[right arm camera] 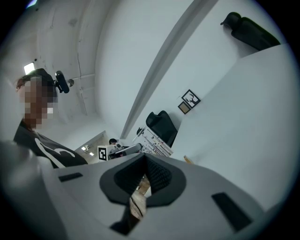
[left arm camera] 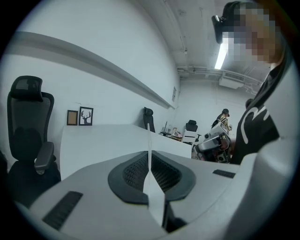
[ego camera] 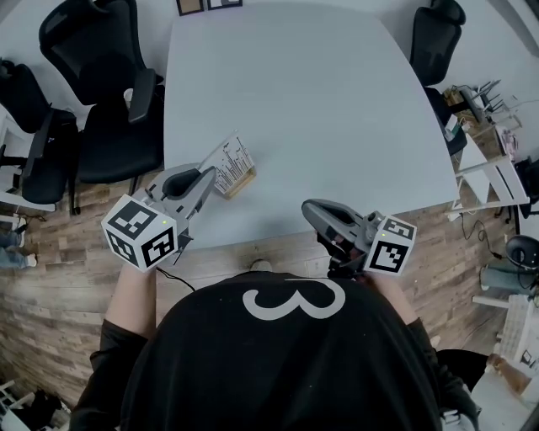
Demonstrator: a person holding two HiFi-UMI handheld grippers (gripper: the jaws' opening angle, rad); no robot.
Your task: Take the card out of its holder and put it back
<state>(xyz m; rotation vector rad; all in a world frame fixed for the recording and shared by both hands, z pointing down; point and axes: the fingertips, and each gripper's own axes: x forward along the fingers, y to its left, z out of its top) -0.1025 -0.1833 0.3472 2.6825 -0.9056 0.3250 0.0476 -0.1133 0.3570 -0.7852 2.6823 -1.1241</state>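
A white printed card (ego camera: 229, 160) stands tilted at the grey table's (ego camera: 320, 109) front left. Its lower edge meets a wooden holder (ego camera: 242, 182); I cannot tell if it sits in the slot. My left gripper (ego camera: 209, 179) is shut on the card's near edge. In the left gripper view the card (left arm camera: 149, 140) shows edge-on, pinched between the dark pads of my left gripper (left arm camera: 150, 157). My right gripper (ego camera: 310, 207) hovers over the table's front edge, apart from the card, its jaws shut on nothing (right arm camera: 145, 158). That view shows the card (right arm camera: 156, 142) and one end of the holder (right arm camera: 188, 160).
Black office chairs (ego camera: 101, 101) stand along the table's left side and another chair (ego camera: 434, 38) at its far right corner. Two picture frames (ego camera: 206, 5) lean at the table's far edge. A cluttered rack (ego camera: 484, 109) stands to the right on the wooden floor.
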